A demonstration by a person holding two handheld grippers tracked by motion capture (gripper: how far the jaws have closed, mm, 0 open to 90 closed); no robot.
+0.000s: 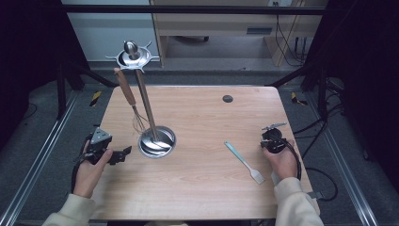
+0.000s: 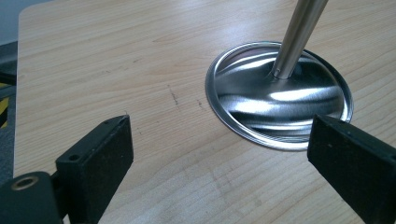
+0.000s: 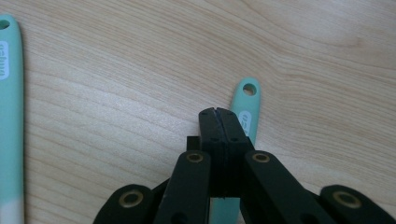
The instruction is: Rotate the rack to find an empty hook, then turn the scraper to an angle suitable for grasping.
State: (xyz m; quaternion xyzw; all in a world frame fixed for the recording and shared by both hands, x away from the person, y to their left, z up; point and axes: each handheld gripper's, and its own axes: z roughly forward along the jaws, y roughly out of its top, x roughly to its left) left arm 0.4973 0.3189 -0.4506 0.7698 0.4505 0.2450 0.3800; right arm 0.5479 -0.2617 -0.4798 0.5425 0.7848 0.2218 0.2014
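My right hand (image 1: pixel 283 160): it is at the near right side of the tabletop (image 1: pixel 202 188) and holds the right gripper (image 1: pixel 272 141).
Right gripper: it is squeezed all the way closed. In the right gripper view the two black jaws press flat on each other, with nothing between them (image 3: pixel 218 112).
Spatula (image 1: pixel 243 162): it is mint green and lies flat on the tabletop, just to the left of my right gripper, toward the middle.
Which way it lies: the white head is the end near me. The handle end with the small hole points away from me and to the left.
Up close: in the right gripper view the hole end (image 3: pixel 247 100) peeks out just past my closed jaws. I cannot tell if they touch it. A second mint strip (image 3: pixel 9 116) runs down the left edge, and I cannot tell what it is.
Nearer hand: my right one, by a lot. I think it must open up first, then come at the handle from the side, across its long way.
Left gripper (image 1: pixel 123 153): it is wide open and holds nothing (image 2: pixel 219 140). It sits near the left edge, pointing at the stand.
Stand base (image 1: pixel 156 141): a shiny round dish just past my left gripper (image 2: pixel 280 102).
Whisk (image 1: pixel 131 106): it has a wooden handle and hangs beside the pole.
Stand top (image 1: pixel 133 55): a ring of hooks, farthest away and high up.
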